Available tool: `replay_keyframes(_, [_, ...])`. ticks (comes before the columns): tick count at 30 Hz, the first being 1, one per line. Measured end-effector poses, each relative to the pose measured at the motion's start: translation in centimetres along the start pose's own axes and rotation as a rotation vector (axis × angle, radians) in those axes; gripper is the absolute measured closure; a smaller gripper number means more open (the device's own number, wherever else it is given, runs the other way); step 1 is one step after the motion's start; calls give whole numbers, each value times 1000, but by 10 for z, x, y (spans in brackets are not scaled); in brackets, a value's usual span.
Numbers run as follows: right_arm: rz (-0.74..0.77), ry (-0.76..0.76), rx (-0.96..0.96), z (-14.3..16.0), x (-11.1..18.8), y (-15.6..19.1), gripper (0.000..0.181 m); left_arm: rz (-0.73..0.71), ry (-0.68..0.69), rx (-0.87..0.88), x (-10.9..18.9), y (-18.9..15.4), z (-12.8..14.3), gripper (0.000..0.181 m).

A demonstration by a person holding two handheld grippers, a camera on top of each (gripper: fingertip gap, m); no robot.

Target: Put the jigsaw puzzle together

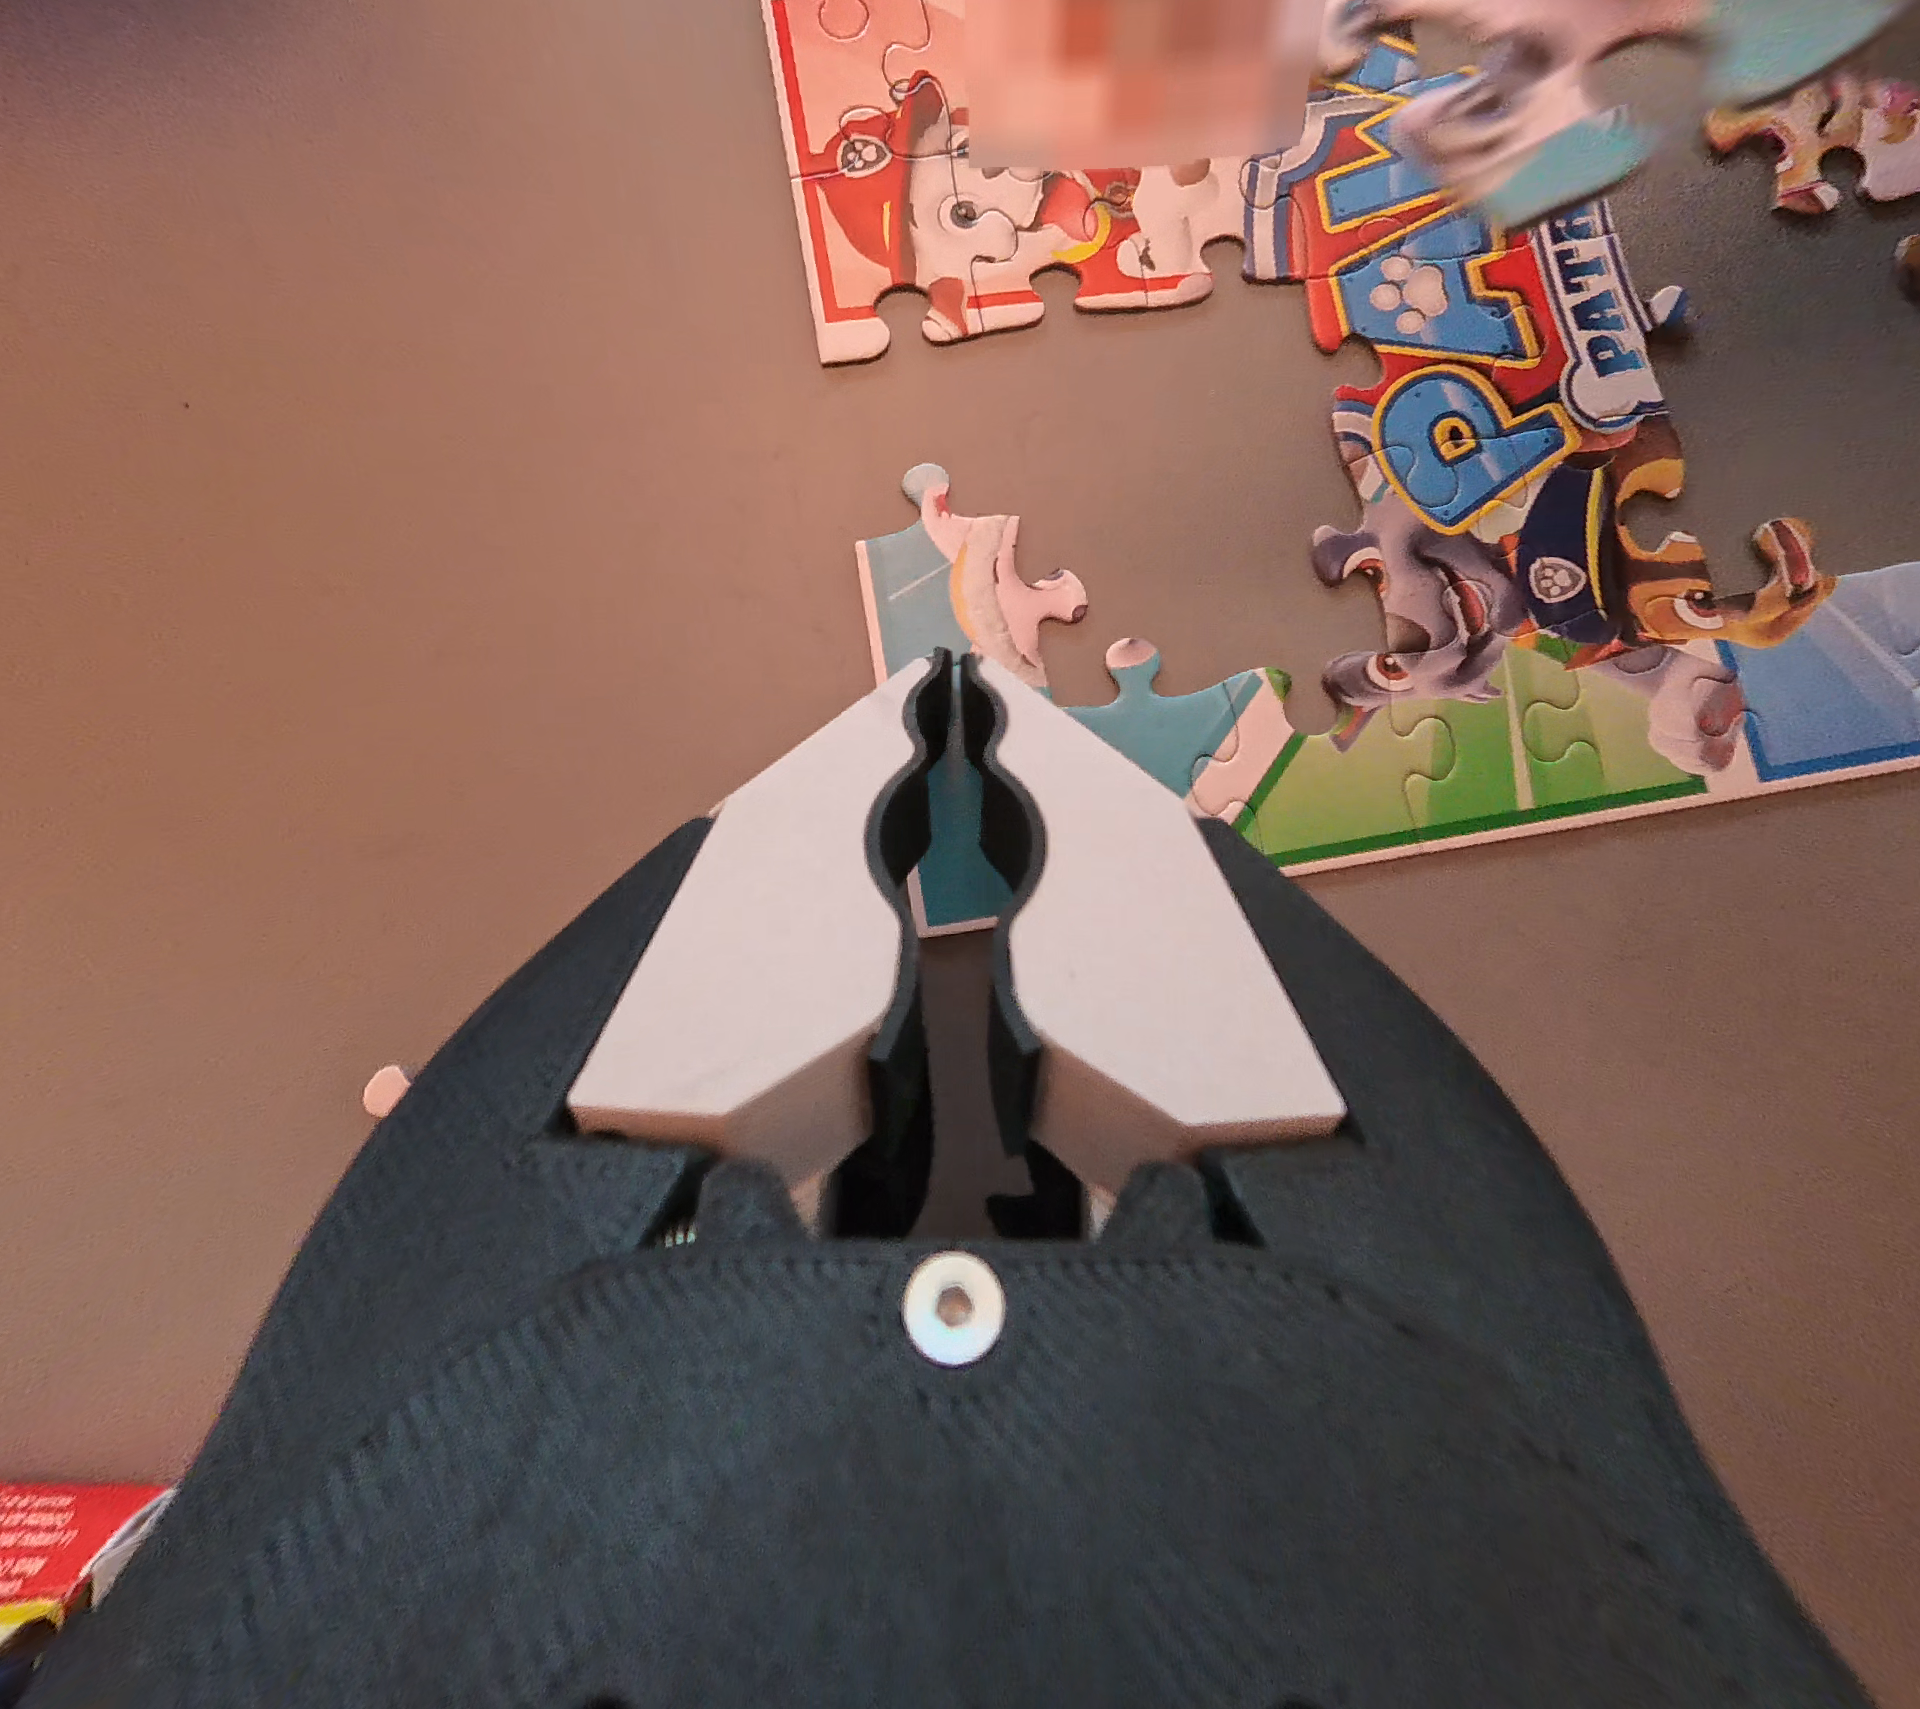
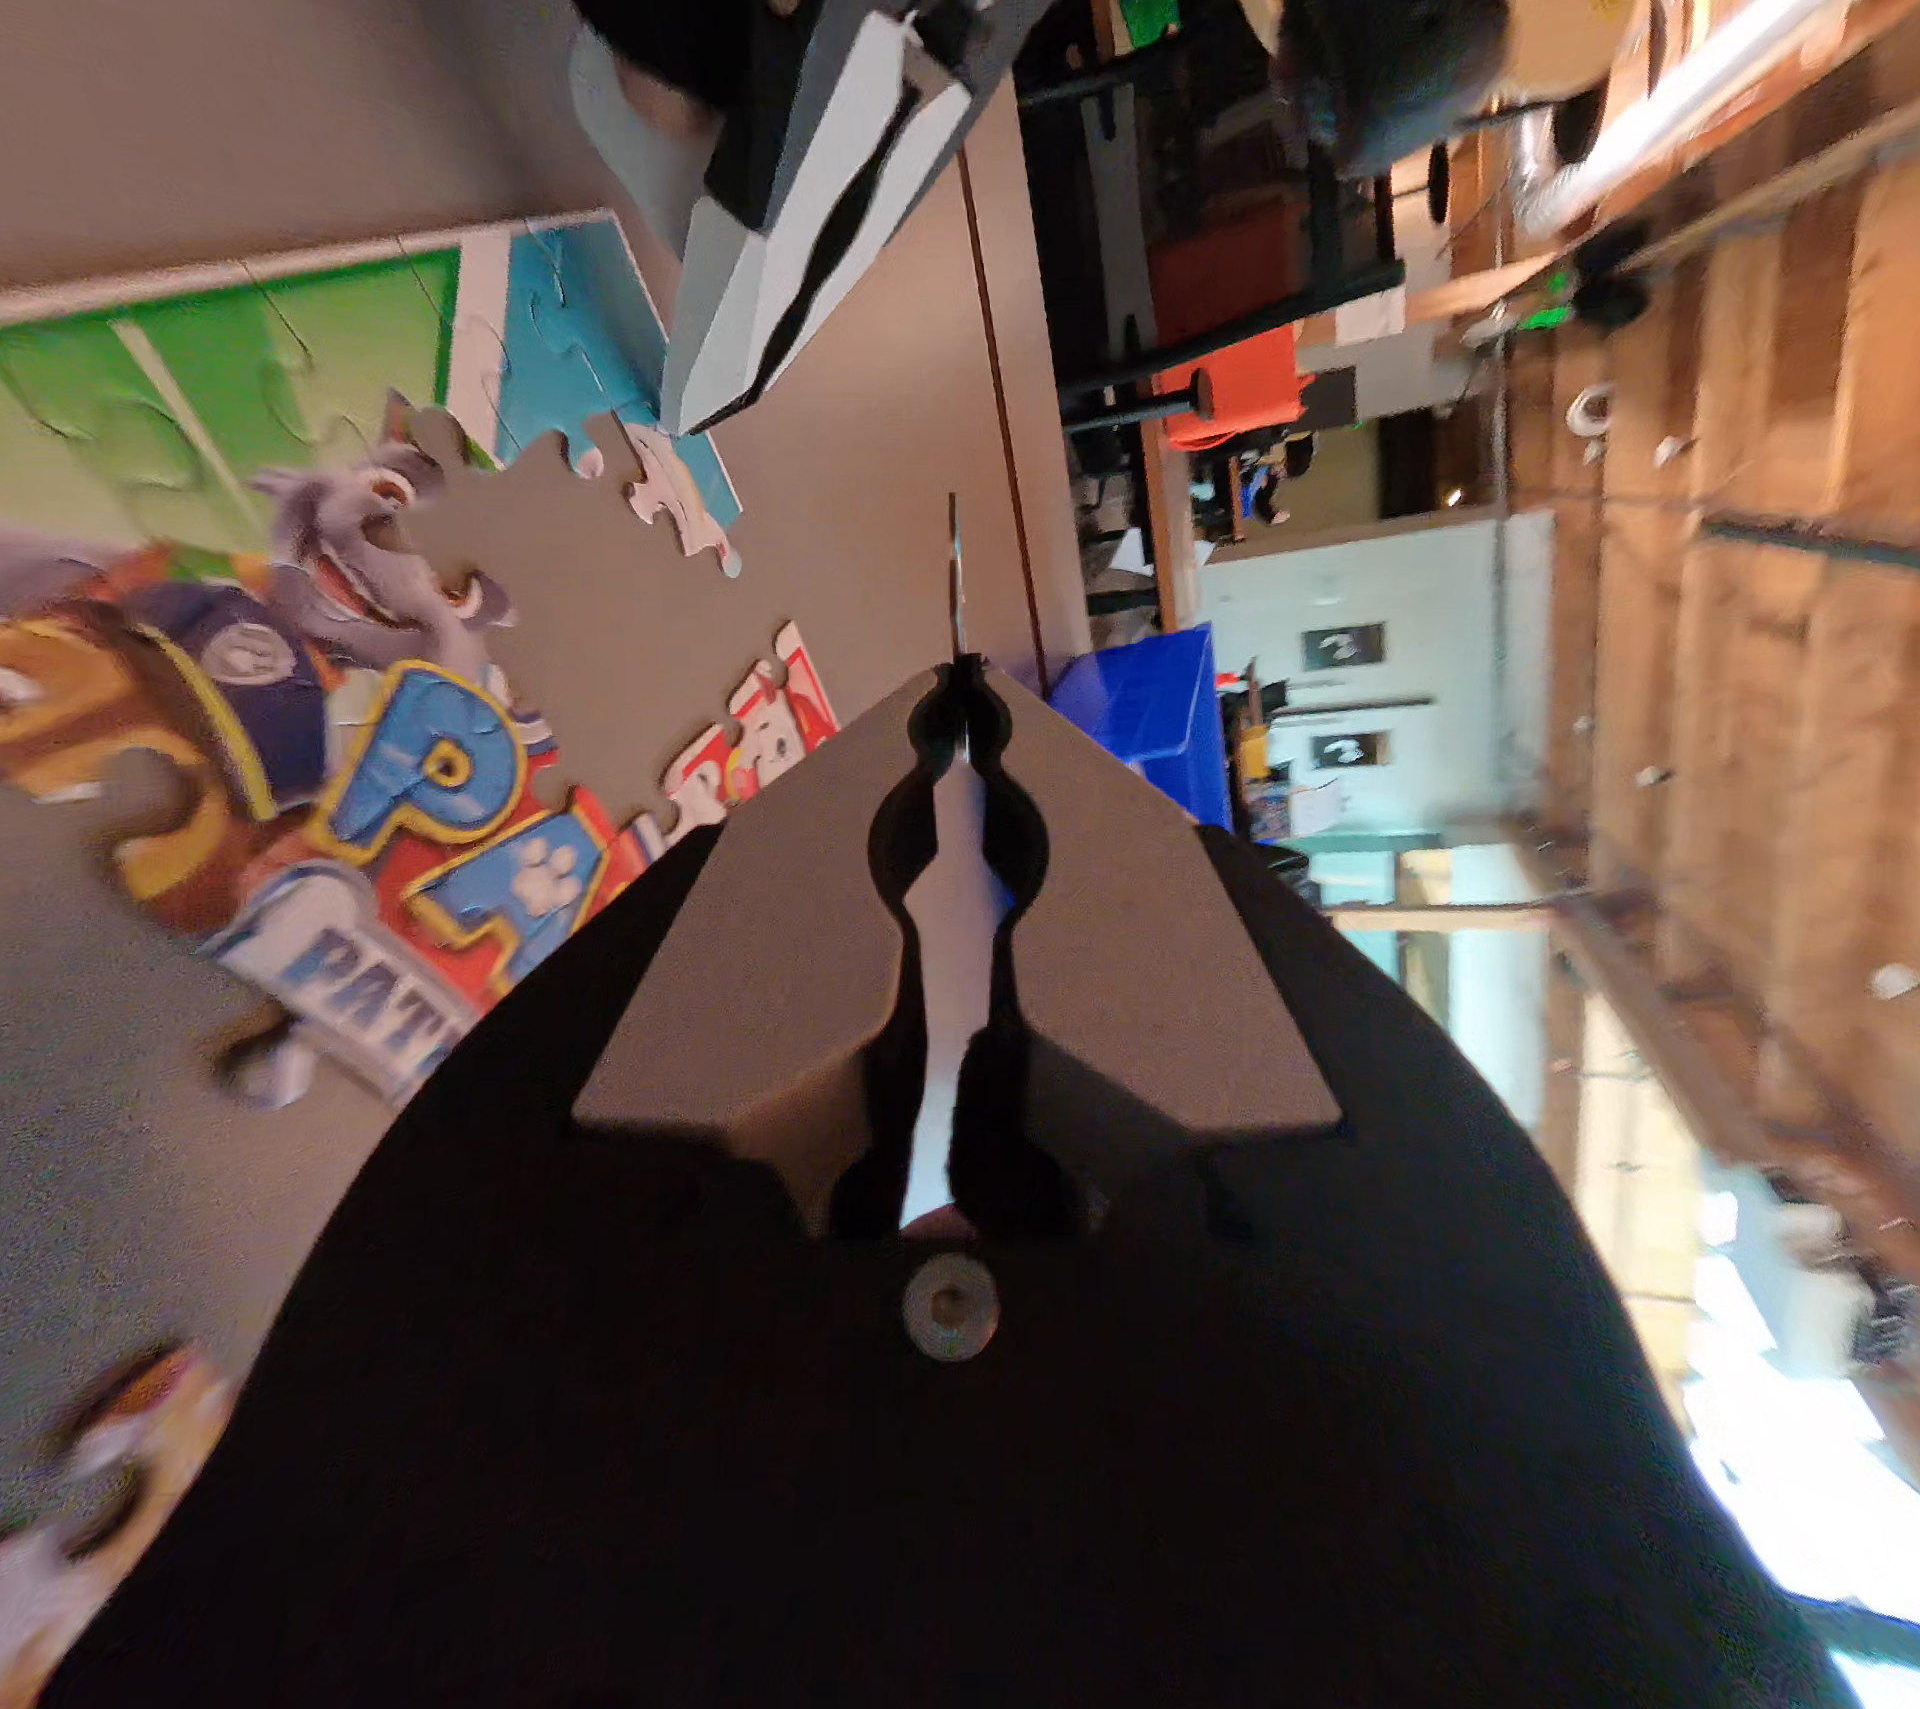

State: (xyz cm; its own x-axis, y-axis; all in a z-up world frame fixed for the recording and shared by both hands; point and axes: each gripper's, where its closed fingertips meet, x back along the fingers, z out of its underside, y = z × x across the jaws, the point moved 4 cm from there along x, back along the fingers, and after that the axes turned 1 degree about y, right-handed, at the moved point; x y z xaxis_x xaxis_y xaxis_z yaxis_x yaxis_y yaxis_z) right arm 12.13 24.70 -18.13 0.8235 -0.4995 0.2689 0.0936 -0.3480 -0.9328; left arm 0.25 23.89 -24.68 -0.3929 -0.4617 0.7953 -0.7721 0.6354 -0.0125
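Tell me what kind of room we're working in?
Probably a workshop or lab, not a home: bare wood-framed wall with exposed pipes, a blue bin, and cluttered work tables behind.

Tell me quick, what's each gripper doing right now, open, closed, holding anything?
Left gripper: closed, holding nothing, tips over the teal corner piece.
Right gripper: closed on a puzzle piece, seen edge-on, lifted off the table.

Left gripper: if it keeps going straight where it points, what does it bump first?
Probably the teal corner puzzle piece on the table: the left gripper, jaws shut, points down at it. How near is unclear.
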Motion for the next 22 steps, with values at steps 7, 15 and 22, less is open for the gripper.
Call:
replay_keyframes(7, [-113, 72, 198, 17, -50, 27, 181, 17, -25, 11, 0, 1, 0, 181])
replay_keyframes(15, [-206, 213, 201, 20, -75, 42, 181, 46, -28, 39, 0, 1, -1, 181])
replay_keyframes(22, [-254, 332, 217, 14, -78, 45, 181, 43, -21, 34, 0, 0, -2, 181])
